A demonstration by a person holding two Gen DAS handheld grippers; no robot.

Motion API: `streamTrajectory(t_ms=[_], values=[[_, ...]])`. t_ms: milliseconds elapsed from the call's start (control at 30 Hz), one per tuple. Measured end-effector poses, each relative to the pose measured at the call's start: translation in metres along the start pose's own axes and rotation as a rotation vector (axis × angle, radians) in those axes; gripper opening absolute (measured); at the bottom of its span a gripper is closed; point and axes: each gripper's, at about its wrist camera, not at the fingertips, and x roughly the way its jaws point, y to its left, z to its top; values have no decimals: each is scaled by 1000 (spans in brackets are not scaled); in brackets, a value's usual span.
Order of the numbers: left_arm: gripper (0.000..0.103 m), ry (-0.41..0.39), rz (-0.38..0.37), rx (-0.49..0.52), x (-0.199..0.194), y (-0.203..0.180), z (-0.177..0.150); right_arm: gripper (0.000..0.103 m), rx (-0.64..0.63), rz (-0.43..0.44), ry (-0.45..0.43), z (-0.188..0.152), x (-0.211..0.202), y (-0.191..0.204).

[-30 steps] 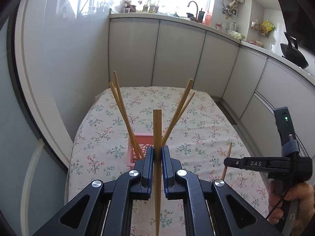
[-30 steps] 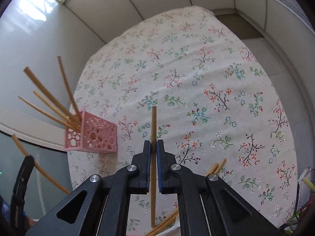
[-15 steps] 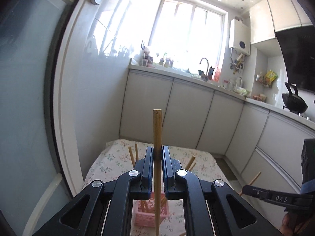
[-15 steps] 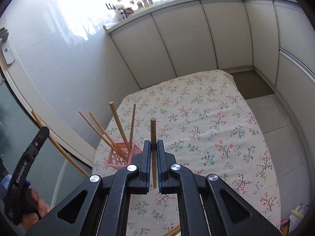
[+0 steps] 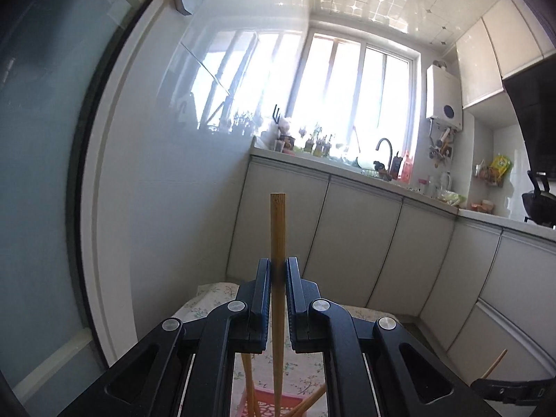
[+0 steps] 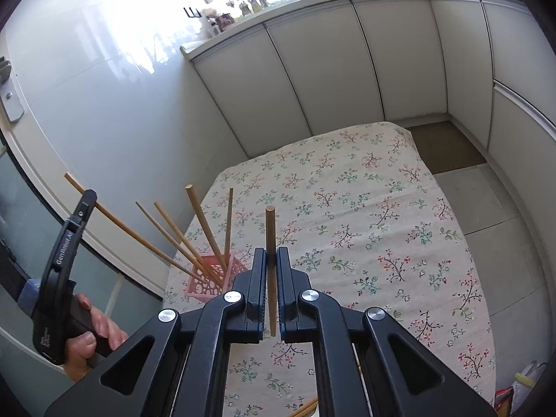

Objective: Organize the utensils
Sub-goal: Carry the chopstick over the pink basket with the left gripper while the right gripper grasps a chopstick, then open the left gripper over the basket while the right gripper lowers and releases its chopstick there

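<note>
Chopsticks stay upright for dropping: left tongs [image 5: 278, 271] clamp one [image 5: 278, 229] above the pink basket [image 6: 212, 278]; right tongs [image 6: 271, 260] clamp another [image 6: 270, 243] beside it.

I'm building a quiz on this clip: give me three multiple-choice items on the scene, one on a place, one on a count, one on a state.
1. Where does the pink holder stand?
A. near the left edge of the floral tablecloth
B. on the counter
C. on the floor

2. How many chopsticks stand in the holder in the right wrist view?
A. one
B. four
C. eight

3. What is the right gripper doing?
A. open, empty
B. shut on a chopstick
C. gripping the holder

Answers: 1 A, the holder sits on the cloth by its left edge. 2 B, four sticks lean out of it. 3 B, both jaws press one upright stick.
</note>
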Motion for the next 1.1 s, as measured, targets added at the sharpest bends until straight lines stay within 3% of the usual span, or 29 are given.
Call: streamTrajectory(t_ms=[267, 367, 500, 700, 1100], values=[[8, 109, -5, 117, 31, -23, -38, 5, 9, -7, 8, -1, 2, -7], [11, 169, -5, 117, 39, -23, -42, 5, 6, -6, 13, -1, 3, -8], [39, 231, -10, 60, 41, -13, -37, 5, -3, -2, 12, -2, 2, -5], [58, 286, -2, -20, 26, 7, -21, 5, -24, 19, -25, 2, -6, 7], [71, 411, 50, 24, -11, 39, -18, 5, -48, 99, -151, 20, -23, 54]])
